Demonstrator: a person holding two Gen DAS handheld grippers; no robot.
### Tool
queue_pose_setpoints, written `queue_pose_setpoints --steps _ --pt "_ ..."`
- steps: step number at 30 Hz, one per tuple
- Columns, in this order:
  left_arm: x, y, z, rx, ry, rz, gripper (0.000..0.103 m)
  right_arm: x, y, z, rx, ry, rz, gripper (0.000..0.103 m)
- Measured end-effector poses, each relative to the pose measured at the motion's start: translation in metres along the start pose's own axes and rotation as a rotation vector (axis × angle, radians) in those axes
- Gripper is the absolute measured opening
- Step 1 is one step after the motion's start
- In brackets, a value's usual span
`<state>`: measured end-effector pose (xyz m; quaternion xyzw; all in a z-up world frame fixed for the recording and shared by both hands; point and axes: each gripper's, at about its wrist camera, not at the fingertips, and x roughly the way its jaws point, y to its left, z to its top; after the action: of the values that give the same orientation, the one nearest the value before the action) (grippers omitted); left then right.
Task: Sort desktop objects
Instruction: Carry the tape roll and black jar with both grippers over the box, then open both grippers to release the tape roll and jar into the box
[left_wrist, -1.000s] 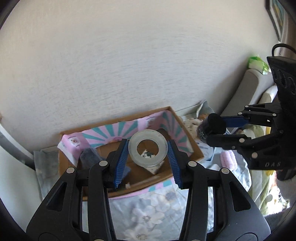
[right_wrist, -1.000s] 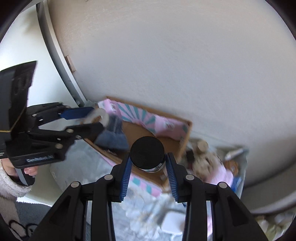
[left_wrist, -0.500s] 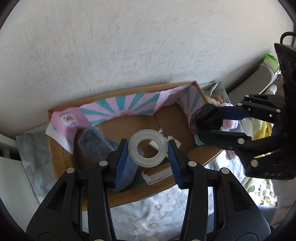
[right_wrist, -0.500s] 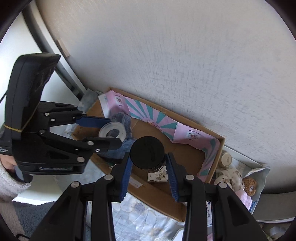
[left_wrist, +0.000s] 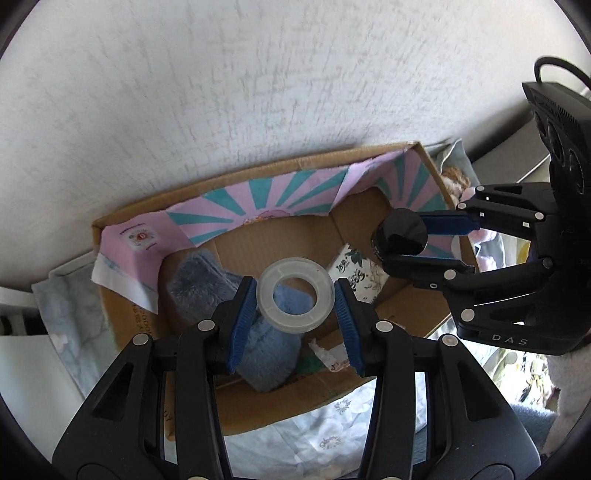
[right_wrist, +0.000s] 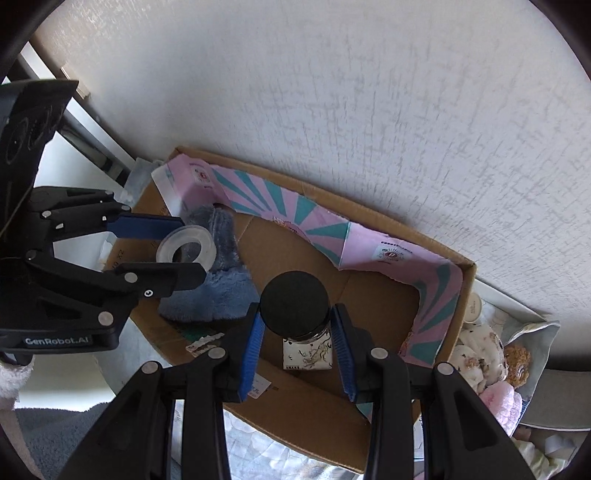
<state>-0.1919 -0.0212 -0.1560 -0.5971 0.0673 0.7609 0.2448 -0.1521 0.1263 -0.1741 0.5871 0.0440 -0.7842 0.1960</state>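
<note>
In the left wrist view we see the left gripper (left_wrist: 295, 306) low in the middle of the frame, its blue pads (left_wrist: 242, 325) clamped on the rim of a clear tape roll (left_wrist: 294, 300), which hangs flat over the open cardboard box (left_wrist: 258, 402). Through the roll's hole, and below it, lies a fluffy blue cloth (left_wrist: 269, 362) on the box floor, toward the lower left of the box. At the right edge of that same frame the right gripper (left_wrist: 424, 242) comes in sideways, closed on a black-lidded jar (left_wrist: 400, 234) held above the right end of the box. In the right wrist view the jar (right_wrist: 294, 302) sits at the centre between the blue pads (right_wrist: 251, 354), gripped just under its lid; we think its body is glass, though little of it shows. Directly below it in the frame a small white patterned packet (right_wrist: 306, 354) rests on the box floor. The box's far wall is lined with pink and teal striped paper (right_wrist: 295, 218), and the box stands against a pale textured wall (right_wrist: 332, 110). Soft toys (right_wrist: 487, 362) crowd just beside the box at the lower right of the frame.
</note>
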Motion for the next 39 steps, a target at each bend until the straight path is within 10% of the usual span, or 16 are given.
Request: queue_pose_setpoints --steps 7,10,11,13,39 --pt "0.006 0.006 -0.005 -0.027 -0.003 -0.029 0.041 0.016 -0.004 -0.003 0.021 0.024 0.013 0.034" --pt "-0.003 0.009 -0.006 -0.061 -0.031 -0.047 0.089 0.015 -0.005 -0.003 0.017 0.005 0.004 0.048" --pt "-0.006 0.01 -0.006 -0.065 -0.047 -0.025 0.102 0.013 -0.006 -0.004 0.024 -0.004 -0.001 0.066" --pt "-0.018 0.01 -0.007 -0.062 -0.099 0.004 0.102 0.006 -0.01 -0.006 0.033 -0.029 -0.008 0.083" --pt "-0.076 -0.078 -0.022 0.017 -0.258 0.025 0.102 -0.118 -0.036 -0.076 0.107 -0.275 -0.166 0.083"
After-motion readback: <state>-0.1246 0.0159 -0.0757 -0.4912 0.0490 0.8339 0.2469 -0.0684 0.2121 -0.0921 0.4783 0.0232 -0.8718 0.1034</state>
